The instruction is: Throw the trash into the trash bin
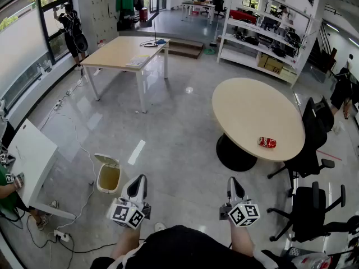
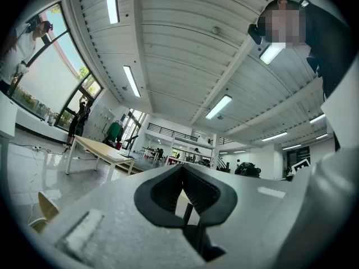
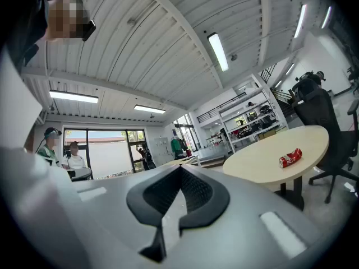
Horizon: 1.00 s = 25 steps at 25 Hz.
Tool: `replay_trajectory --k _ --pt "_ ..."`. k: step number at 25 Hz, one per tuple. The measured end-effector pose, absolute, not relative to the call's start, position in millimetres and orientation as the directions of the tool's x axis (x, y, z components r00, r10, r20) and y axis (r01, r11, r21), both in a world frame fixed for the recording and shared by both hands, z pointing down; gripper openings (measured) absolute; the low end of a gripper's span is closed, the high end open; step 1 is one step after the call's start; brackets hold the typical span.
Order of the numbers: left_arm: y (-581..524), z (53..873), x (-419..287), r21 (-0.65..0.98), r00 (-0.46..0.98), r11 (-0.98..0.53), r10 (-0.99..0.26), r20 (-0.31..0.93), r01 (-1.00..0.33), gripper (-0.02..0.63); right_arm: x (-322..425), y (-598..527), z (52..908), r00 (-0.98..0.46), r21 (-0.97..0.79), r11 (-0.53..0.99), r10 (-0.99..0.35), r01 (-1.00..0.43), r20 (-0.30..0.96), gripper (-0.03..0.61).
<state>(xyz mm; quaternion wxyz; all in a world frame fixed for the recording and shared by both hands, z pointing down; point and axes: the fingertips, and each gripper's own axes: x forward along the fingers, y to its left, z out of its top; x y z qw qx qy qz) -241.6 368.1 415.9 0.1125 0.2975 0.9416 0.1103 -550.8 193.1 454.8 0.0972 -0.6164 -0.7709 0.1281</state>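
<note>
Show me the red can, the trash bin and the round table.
red can [image 1: 267, 143]: head view, middle of body.
trash bin [image 1: 107, 190]: head view, front rim.
round table [image 1: 247, 111]: head view, bare top.

Bright, even light from ceiling strips [image 2: 133, 80]; heavy fisheye distortion at edges.

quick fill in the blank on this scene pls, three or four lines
The crushed red can lies on the ____ table.
The trash bin stands on the floor with its lid ____.
The left gripper and right gripper both have jaws ____, with nothing between them.
In the head view the trash bin is nearer the ____ gripper.
Missing words: round; open; shut; left
</note>
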Motion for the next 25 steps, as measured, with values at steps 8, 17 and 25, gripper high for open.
replay_trajectory --k 8,17,25 --pt "356.6 426.7 -251.7 0.251 -0.816 0.813 0.565 -0.124 0.525 0.0 -557.7 177.3 456.1 -0.234 -0.32 0.221 0.972 0.921 -0.003 0.003" --pt "329.4 434.6 -283.8 0.254 -0.865 0.855 0.49 -0.109 0.452 0.0 -561.3 137.2 463.7 -0.261 -0.235 0.266 0.964 0.935 0.056 0.005" --pt "300.6 422.5 -319.2 0.225 -0.91 0.899 0.404 -0.096 0.375 0.0 -586.5 84.6 469.8 -0.399 -0.245 0.403 0.914 0.882 0.068 0.005"
